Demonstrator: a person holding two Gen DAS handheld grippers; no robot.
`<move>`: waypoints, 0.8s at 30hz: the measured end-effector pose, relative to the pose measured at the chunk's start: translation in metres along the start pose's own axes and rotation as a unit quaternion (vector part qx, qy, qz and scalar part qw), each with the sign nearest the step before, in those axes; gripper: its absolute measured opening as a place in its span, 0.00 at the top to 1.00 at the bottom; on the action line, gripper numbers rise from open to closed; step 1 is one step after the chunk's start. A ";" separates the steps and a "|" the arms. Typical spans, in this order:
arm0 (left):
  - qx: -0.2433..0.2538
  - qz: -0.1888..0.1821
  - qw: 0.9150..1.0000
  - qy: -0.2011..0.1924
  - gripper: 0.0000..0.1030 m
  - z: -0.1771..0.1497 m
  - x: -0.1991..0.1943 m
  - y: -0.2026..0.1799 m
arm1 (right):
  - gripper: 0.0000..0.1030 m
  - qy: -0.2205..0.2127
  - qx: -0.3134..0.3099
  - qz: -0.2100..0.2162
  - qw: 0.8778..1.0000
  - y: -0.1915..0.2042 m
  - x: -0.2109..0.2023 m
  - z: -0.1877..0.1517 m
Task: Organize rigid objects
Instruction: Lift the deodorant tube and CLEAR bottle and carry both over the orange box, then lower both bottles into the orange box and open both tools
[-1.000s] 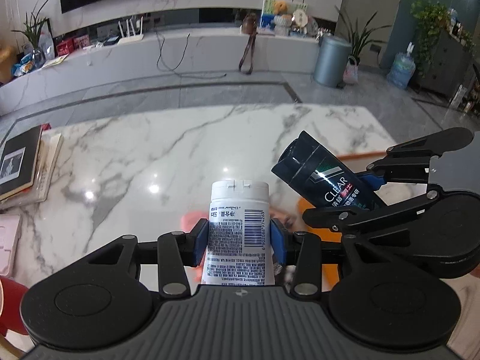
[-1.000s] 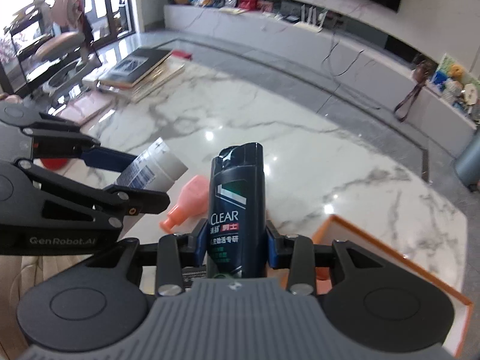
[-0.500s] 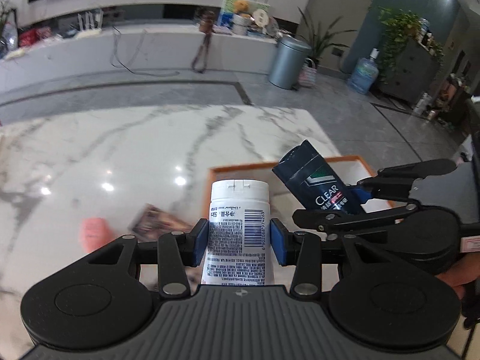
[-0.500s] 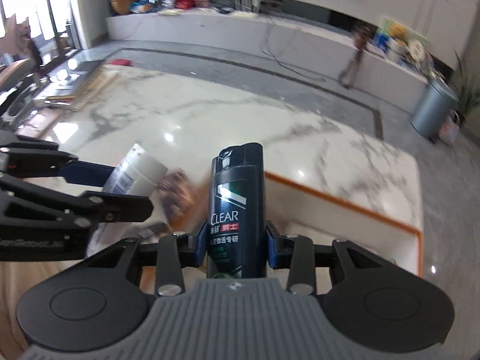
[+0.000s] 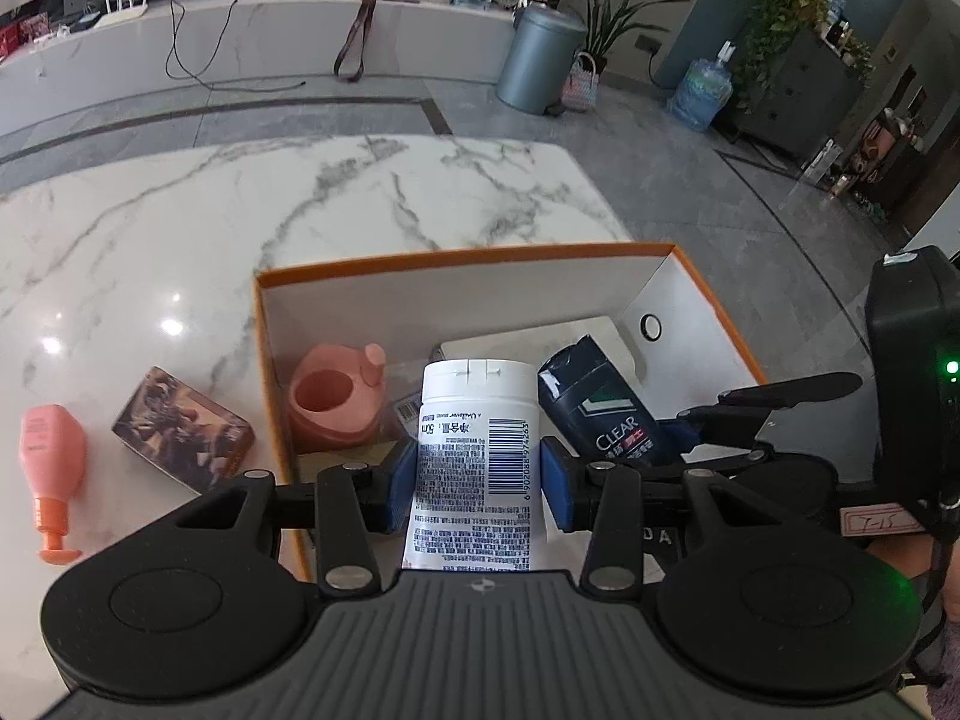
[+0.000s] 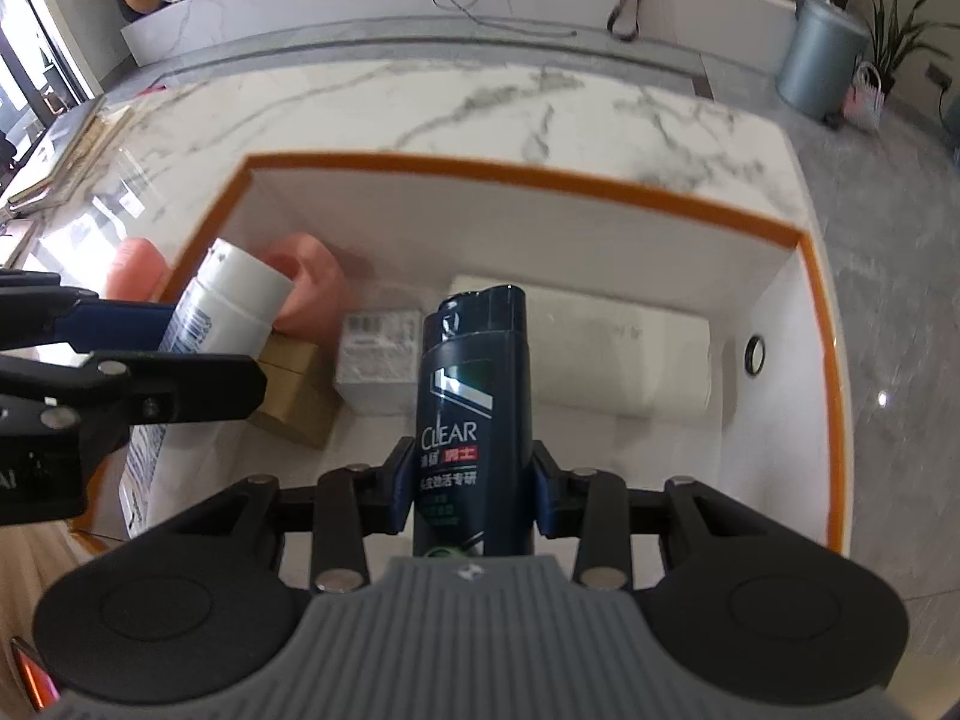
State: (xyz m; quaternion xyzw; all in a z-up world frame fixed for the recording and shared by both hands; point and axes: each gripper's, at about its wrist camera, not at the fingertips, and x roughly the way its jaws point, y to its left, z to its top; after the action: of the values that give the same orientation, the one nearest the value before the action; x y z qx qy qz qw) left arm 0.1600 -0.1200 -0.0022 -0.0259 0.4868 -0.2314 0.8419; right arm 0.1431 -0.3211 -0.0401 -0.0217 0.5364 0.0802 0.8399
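"CLEAR" on dark shampoo bottle [image 6: 472,414], barcode 6902088974263 and "50" on white tube [image 5: 477,456]

White bottle [image 5: 477,450] with a barcode label, cap forward, and dark blue CLEAR shampoo bottle [image 6: 474,414], cap forward, both held above the orange-rimmed white box [image 5: 456,255]. Inside the box: pink container [image 5: 333,399], white roll [image 6: 624,354], small cartons. On the marble beside it: patterned box [image 5: 183,429] and pink bottle [image 5: 51,450], lying flat.
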 end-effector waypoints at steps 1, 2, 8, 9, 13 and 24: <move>0.000 0.001 1.000 0.003 0.52 0.000 0.004 -0.002 | 0.63 0.006 0.004 0.002 1.000 -0.002 0.005 0.000; 0.000 0.002 1.000 0.008 0.52 -0.001 0.009 -0.002 | 0.63 0.012 0.009 0.005 1.000 -0.004 0.009 -0.002; 0.004 0.010 1.000 0.027 0.52 -0.007 0.025 0.000 | 0.63 0.043 0.046 0.032 0.998 -0.008 0.038 -0.008; 0.004 0.010 1.000 0.029 0.52 -0.008 0.026 0.001 | 0.63 0.045 0.046 0.032 0.997 -0.007 0.041 -0.009; 0.006 0.013 0.999 0.030 0.52 -0.013 0.027 0.004 | 0.63 0.045 0.040 0.027 0.998 -0.001 0.047 -0.011; 0.005 0.011 1.000 0.028 0.52 -0.013 0.027 -0.001 | 0.66 0.029 0.014 -0.012 0.999 0.010 0.049 -0.015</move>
State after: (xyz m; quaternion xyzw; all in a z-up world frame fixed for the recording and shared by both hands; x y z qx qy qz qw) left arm 0.1602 -0.1297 -0.0309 -0.0102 0.5093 -0.2251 0.8305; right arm 0.1484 -0.3079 -0.0902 -0.0190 0.5613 0.0621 0.8251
